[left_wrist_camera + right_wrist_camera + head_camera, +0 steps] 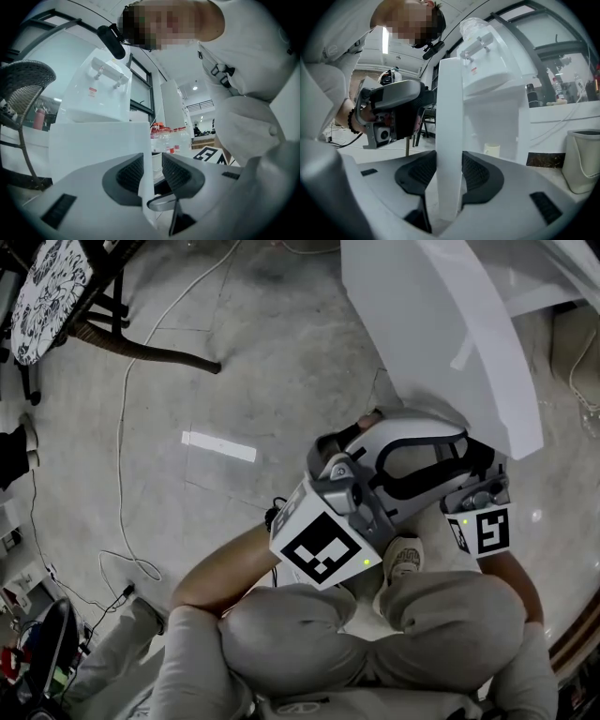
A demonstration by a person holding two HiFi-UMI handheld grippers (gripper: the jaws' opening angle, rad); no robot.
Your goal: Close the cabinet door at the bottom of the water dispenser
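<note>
A person crouches on a pale floor (234,362), grey-clad knees (375,624) at the bottom of the head view, a gripper in each hand just ahead of them. The left gripper (152,171) has its jaws partly apart: the thin free edge of the white door (450,334) stands between them, lying against the left pad (131,173), with a clear gap to the right one. The right gripper (450,174), just beside the left, also straddles that edge with its jaws spread wide; the panel nearly fills the space between the pads (nothing shows them squeezing it). The door stands open, swung out from the base of the dispenser (492,56) towards the person; from above it is a long white slab at the upper right, its near edge over the grippers. The dispenser rises behind it, white, with two taps near the top. Further off, a chair (56,287) with a patterned seat stands at the upper left, and a white cable (122,427) trails across the floor.
</note>
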